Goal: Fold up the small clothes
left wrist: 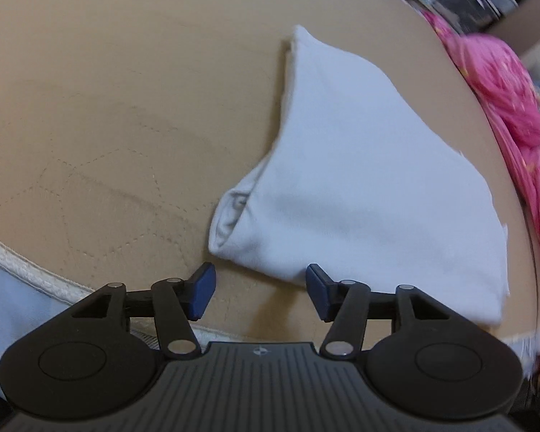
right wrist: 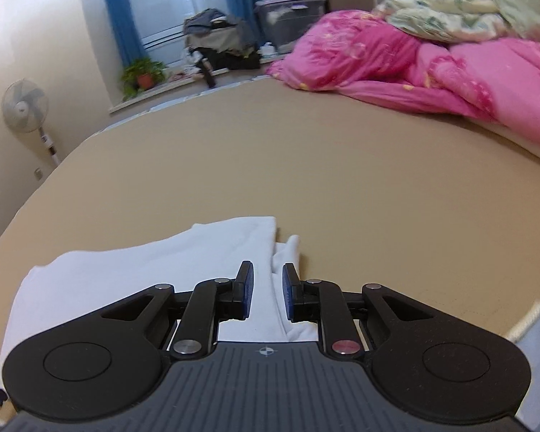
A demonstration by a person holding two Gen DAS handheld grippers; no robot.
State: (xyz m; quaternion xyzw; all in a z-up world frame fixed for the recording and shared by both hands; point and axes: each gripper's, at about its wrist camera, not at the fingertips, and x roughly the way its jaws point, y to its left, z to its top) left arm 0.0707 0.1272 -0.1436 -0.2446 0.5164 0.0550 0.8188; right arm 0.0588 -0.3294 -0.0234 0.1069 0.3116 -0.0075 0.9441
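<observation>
A white folded garment (left wrist: 360, 180) lies flat on the tan bed sheet (left wrist: 126, 108), with a rolled sleeve end at its near left corner. My left gripper (left wrist: 260, 280) stands open just short of the garment's near edge, its blue pads apart and touching nothing. In the right wrist view the same garment (right wrist: 126, 280) spreads under and to the left of my right gripper (right wrist: 268, 277). Its jaws are narrow but apart, with a folded edge of the cloth showing below the gap. Neither pad presses on the cloth.
A crumpled pink quilt (right wrist: 414, 64) (left wrist: 504, 90) lies along the far right of the bed, a pale green blanket (right wrist: 468, 0) behind it. Beyond the tan sheet (right wrist: 342, 180) are a windowsill with a potted plant (right wrist: 144, 73), piled clothes and a standing fan (right wrist: 25, 106).
</observation>
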